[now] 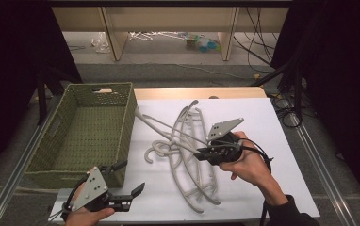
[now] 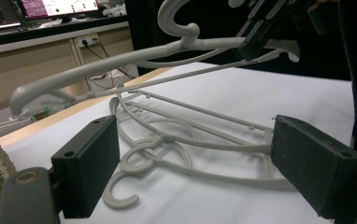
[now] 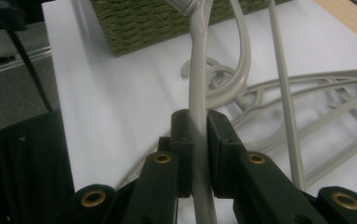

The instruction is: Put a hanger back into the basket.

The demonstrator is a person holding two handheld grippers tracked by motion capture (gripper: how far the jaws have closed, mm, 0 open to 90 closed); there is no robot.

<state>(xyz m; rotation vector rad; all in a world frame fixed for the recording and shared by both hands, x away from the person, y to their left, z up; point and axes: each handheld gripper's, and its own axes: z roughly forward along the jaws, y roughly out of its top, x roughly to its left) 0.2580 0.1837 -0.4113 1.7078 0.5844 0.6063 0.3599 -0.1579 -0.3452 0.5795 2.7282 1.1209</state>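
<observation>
The pale grey plastic clothes hanger (image 1: 168,128) is lifted off the pile, one shoulder arm pinched in the right hand-held gripper (image 1: 201,154), whose jaws are pressed together on that arm in the right gripper view (image 3: 198,126); its far end reaches toward ten o'clock, close to the near corner of the green woven rectangular basket (image 1: 121,136). From the left gripper view the same hanger (image 2: 120,65) hangs tilted in the air above the others, hook uppermost. Beneath it, at the middle of the white-covered surface (image 1: 263,122), lie the remaining grey plastic hangers (image 1: 192,179), overlapped and with hooks tangled together at about nine o'clock of the pile. The left hand-held gripper (image 1: 133,188) hovers at seven o'clock of the surface, jaws spread wide with nothing between them, pointed at the pile. The work in hand looks to be carrying the lifted hanger into the basket. To do that well, the right grip, which sits far out on one arm, should be kept firm so the hanger does not swing or pivot; raise it until its lower bar clears the tangled hooks, then carry it toward nine o'clock over the basket rim and lower it flat inside. If a second hanger starts to drag along, the left hand-held gripper could steady the pile.
</observation>
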